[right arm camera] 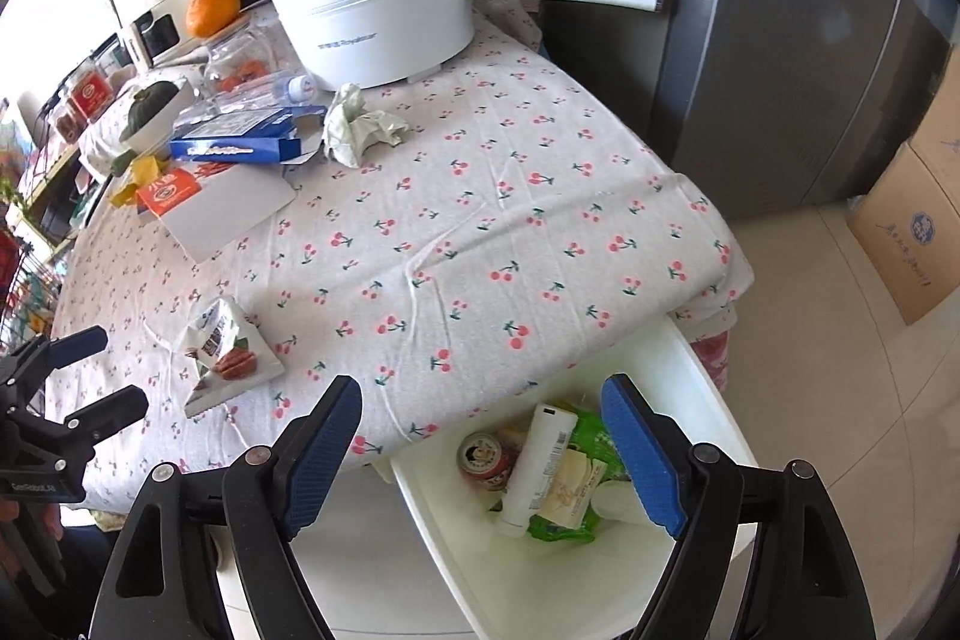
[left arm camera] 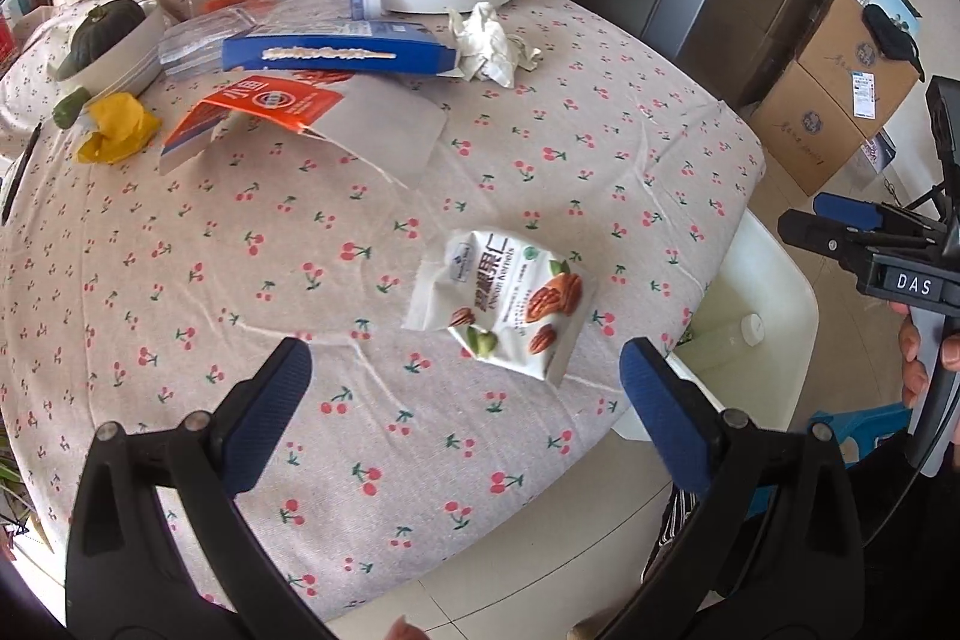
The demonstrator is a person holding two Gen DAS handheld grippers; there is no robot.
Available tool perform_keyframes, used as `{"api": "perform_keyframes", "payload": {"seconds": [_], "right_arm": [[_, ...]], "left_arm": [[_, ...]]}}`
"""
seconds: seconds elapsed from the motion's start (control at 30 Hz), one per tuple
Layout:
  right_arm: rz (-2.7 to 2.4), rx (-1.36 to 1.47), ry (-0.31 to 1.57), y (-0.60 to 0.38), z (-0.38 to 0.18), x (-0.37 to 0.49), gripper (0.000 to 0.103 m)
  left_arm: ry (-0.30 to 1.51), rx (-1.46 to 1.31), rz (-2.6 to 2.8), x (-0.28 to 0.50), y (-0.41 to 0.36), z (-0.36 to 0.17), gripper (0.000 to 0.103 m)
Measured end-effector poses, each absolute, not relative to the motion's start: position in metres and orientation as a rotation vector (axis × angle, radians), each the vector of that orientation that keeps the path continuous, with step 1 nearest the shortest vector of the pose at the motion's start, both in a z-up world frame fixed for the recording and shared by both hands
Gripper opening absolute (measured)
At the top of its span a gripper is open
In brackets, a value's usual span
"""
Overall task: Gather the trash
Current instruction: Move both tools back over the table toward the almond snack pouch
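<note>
Blue-padded left gripper (left arm camera: 465,370) tilted down, gaping above nut packet (left arm camera: 504,304)

left tongs (left arm camera: 465,388): jaws wide apart, nothing between | pecan kernel packet (left arm camera: 501,304): on worktop (left arm camera: 240,280), just beyond the tips | white bin (left arm camera: 774,316): right of tongs, off worktop edge | blue box (left arm camera: 336,53), crumpled tissue (left arm camera: 489,46), orange carton (left arm camera: 258,109): far beyond | right tongs (left arm camera: 840,226): far right

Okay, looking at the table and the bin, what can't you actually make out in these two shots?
- White plastic trash bin: left wrist view shows only a corner; table edge hides the contents.
- Crushed clear plastic bottle: right wrist view, label too small to read, blue cardboard box covers part.
- Green wrapper in the bin: white tube overlaps it.
</note>
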State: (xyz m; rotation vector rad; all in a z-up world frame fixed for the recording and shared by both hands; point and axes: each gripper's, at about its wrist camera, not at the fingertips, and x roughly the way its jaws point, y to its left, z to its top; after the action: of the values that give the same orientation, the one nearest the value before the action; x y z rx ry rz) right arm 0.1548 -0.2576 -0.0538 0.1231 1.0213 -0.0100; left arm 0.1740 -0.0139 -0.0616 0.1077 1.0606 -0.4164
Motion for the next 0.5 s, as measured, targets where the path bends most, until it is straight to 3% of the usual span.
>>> {"api": "perform_keyframes", "payload": {"seconds": [0.5], "right_arm": [[0.078,0.062,1.06,-0.178,-0.067,0.193,0.085]], "left_arm": [[1.101,-0.014,-0.233,0.169,0.083,-0.071,0.102]]}}
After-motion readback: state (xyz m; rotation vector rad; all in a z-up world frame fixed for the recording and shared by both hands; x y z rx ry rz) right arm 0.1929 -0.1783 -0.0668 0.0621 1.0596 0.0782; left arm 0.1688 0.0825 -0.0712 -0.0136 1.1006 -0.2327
